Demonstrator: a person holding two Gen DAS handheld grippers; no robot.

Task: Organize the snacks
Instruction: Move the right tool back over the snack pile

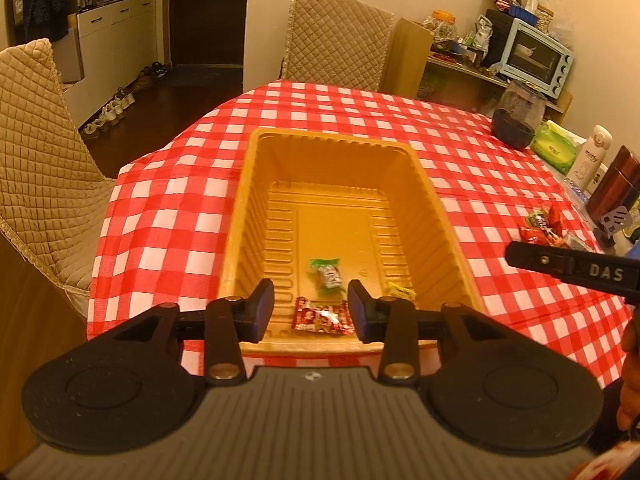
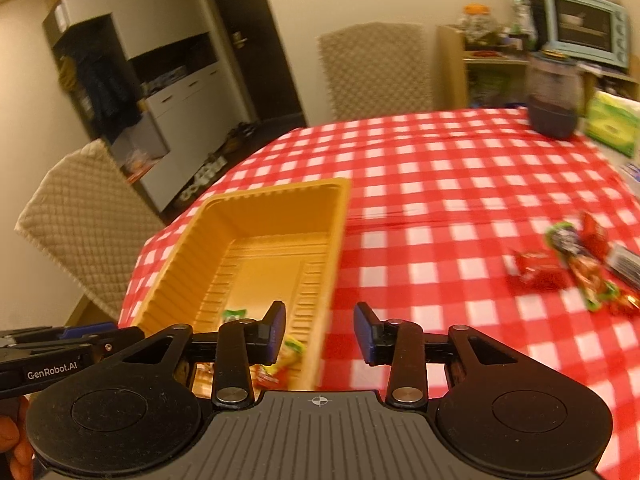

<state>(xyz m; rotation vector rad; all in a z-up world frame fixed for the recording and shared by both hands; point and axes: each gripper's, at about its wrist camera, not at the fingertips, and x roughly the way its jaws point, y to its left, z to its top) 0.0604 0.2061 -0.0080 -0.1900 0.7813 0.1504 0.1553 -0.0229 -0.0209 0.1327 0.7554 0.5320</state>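
Observation:
An orange plastic tray [image 1: 248,200] sits on the red-checked tablecloth [image 1: 160,216]. On its floor lie a green packet [image 1: 328,276], a red packet [image 1: 320,318] and a yellow one [image 1: 400,290]. My left gripper [image 1: 311,308] hovers open over the tray's near end, nothing between its pads. My right gripper [image 2: 320,332] stands open and empty over the tray's [image 2: 280,192] right wall and the cloth beside it. A pile of loose snack packets [image 2: 576,268] lies on the cloth to the right, also in the left wrist view [image 1: 546,226].
Quilted chairs stand at the far side [image 1: 336,40] and the left [image 1: 36,152]. A dark jar [image 1: 516,120], a green tissue pack [image 1: 556,148], a white bottle [image 1: 590,160] and a brown flask [image 1: 612,188] line the table's right edge. A toaster oven [image 1: 536,56] sits on a shelf behind.

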